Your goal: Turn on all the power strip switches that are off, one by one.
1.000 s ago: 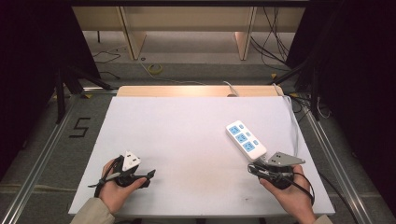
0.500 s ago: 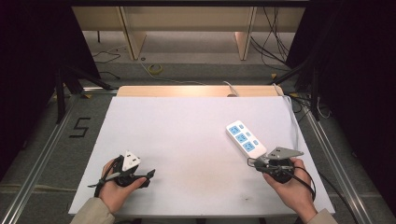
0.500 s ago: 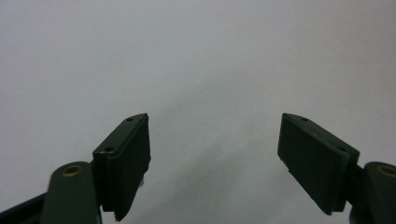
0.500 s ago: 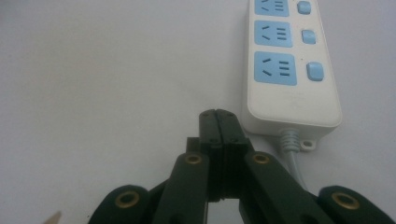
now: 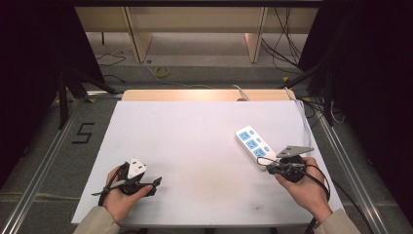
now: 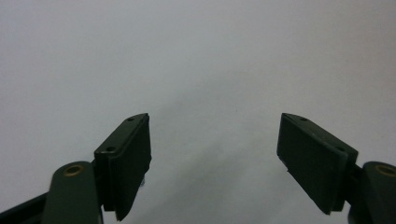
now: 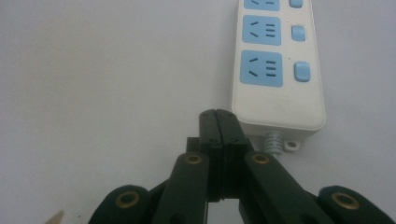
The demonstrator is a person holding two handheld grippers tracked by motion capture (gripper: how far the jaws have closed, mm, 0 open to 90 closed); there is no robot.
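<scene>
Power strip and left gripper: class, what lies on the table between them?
Nothing: in the high view, bare white table runs from the left gripper to the power strip.

1. Your left gripper (image 5: 155, 183) sits at the lower left of the frame, held in your left hand (image 5: 122, 197) over the white tabletop (image 5: 195, 146), well apart from everything else.
2. Your right gripper (image 5: 269, 168) is at the lower right, in your right hand (image 5: 304, 190), its tip just beside the near end of the power strip (image 5: 253, 145).
3. The power strip lies slanted at right of centre, white with blue sockets.
4. A "5" (image 5: 83, 132) marks the floor at the left edge.
</scene>
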